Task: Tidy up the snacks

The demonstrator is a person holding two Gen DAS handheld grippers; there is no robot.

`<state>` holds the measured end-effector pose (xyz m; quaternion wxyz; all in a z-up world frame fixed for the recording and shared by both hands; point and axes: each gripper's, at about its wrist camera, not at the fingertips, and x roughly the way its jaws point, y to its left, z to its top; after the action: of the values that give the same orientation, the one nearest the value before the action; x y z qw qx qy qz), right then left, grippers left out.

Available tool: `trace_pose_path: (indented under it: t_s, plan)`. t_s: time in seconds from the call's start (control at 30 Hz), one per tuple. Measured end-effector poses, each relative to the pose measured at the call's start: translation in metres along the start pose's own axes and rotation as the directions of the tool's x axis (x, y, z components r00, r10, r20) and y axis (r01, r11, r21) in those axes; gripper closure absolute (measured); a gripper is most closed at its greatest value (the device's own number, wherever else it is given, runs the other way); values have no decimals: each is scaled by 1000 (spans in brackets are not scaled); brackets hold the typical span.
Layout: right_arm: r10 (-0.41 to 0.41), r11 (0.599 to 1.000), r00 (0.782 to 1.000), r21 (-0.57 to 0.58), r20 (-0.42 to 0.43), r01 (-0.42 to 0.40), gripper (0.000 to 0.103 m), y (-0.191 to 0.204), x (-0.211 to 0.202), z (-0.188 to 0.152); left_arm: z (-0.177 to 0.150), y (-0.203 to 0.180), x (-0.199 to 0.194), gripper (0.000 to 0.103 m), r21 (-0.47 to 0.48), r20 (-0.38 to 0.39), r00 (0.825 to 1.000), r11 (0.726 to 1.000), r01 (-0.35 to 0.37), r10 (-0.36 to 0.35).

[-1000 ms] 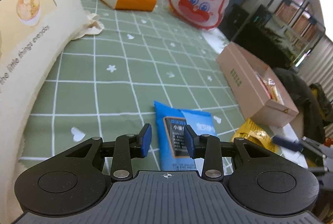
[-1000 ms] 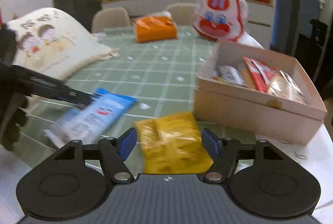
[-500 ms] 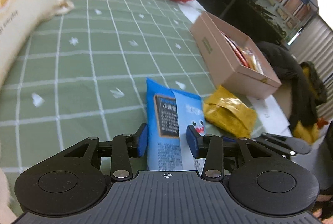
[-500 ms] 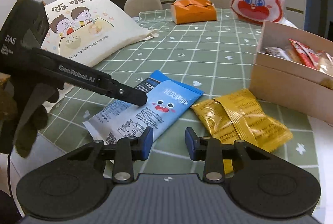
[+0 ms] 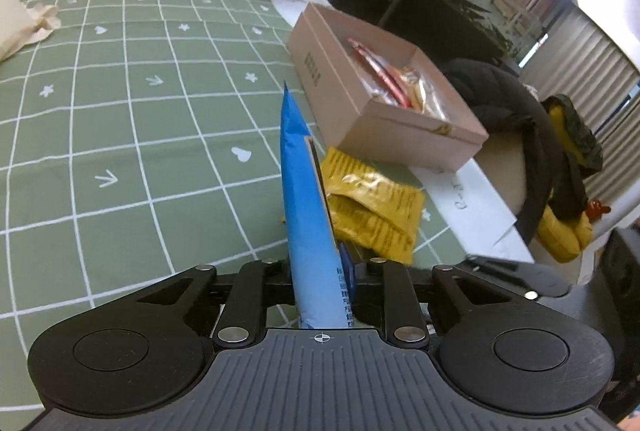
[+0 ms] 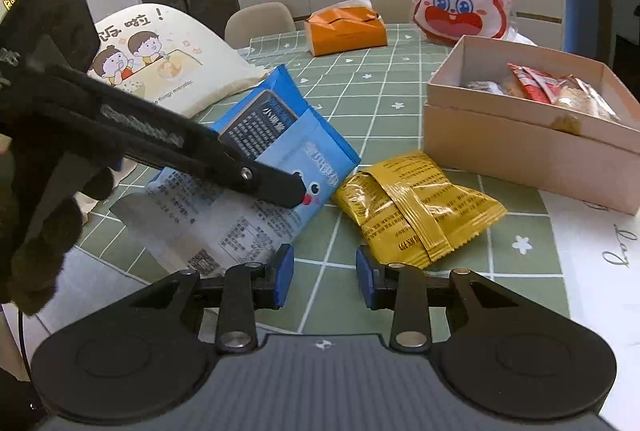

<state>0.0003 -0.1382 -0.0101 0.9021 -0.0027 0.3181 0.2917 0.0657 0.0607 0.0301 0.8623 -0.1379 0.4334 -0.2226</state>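
My left gripper (image 5: 320,271) is shut on a blue snack packet (image 5: 306,199) and holds it edge-up, tilted off the green checked tablecloth; the right wrist view shows the same gripper (image 6: 288,191) clamping the packet (image 6: 280,135). A yellow snack packet (image 5: 372,207) lies flat just right of it, also seen in the right wrist view (image 6: 416,207). A pink cardboard box (image 5: 384,127) holding several wrapped snacks stands beyond, and shows in the right wrist view (image 6: 520,147). My right gripper (image 6: 324,279) is open and empty, low over the table near the yellow packet.
An orange tissue box (image 6: 346,31) and a rabbit-face bag (image 6: 464,5) stand at the far side. A cream cartoon pillow (image 6: 160,59) lies at the left. A white paper sheet (image 5: 472,207) lies at the table's right edge, with chairs beyond.
My left gripper closed on the blue packet and lifted it from flat to edge-up. My right gripper drew back from the yellow packet and narrowed its opening.
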Motion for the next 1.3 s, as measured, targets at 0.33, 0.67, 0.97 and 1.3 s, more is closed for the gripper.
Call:
trace_pose_path:
  t_s: [0.33,0.67,0.97,1.3]
  plan:
    - [-109,989,983,-85,149,122,26,-15,-33,2,-15,7,-34,83,-5,86,996,1000,2,-2]
    - [-36,995,999,-88,-20,34,20,-48,14,49,-25,7,-42,84,-11,93,995,999,36,-35]
    - [35,989,997,-138,-75,-46,19,-37,16,43,-32,8,-46,84,-5,87,995,999,45,-44]
    - [-16,959,1000,-281,0,16,19,-19,-24,31,-35,11,-48,83,-18,112,994,1000,8,-6]
